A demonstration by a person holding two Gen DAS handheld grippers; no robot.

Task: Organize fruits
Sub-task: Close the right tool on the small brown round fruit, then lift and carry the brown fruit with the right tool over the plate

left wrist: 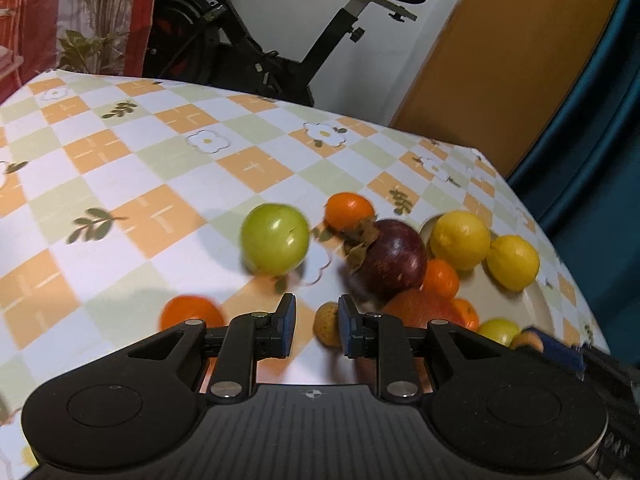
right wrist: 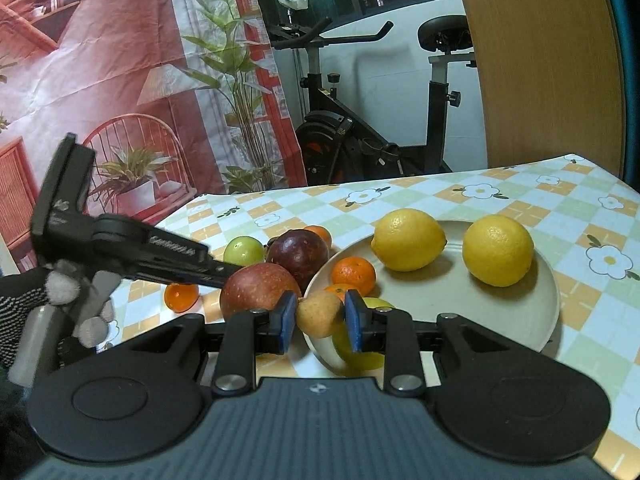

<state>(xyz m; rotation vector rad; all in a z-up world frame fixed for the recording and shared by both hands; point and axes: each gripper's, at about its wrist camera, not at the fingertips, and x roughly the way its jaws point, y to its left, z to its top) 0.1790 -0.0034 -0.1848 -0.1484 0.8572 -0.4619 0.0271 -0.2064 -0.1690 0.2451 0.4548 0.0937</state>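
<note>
My right gripper (right wrist: 320,318) is shut on a small tan fruit (right wrist: 319,314), held over the near left rim of the beige plate (right wrist: 540,320). The plate holds two lemons (right wrist: 409,239), (right wrist: 498,250), a tangerine (right wrist: 354,275) and a yellow-green fruit (right wrist: 362,354). My left gripper (left wrist: 317,324) is open and empty above the table, with another small tan fruit (left wrist: 326,322) beyond its fingers. A green fruit (left wrist: 275,239), a dark purple fruit (left wrist: 394,258), a red apple (left wrist: 420,308) and tangerines (left wrist: 350,210), (left wrist: 191,312) lie left of the plate (left wrist: 536,304).
The table (left wrist: 120,184) has a checked orange, green and white cloth with flowers; its far edge and right corner (left wrist: 480,156) are near. An exercise bike (right wrist: 360,136) and a wooden panel (right wrist: 540,60) stand behind it. The left gripper's body (right wrist: 120,240) reaches in beside the apple (right wrist: 260,288).
</note>
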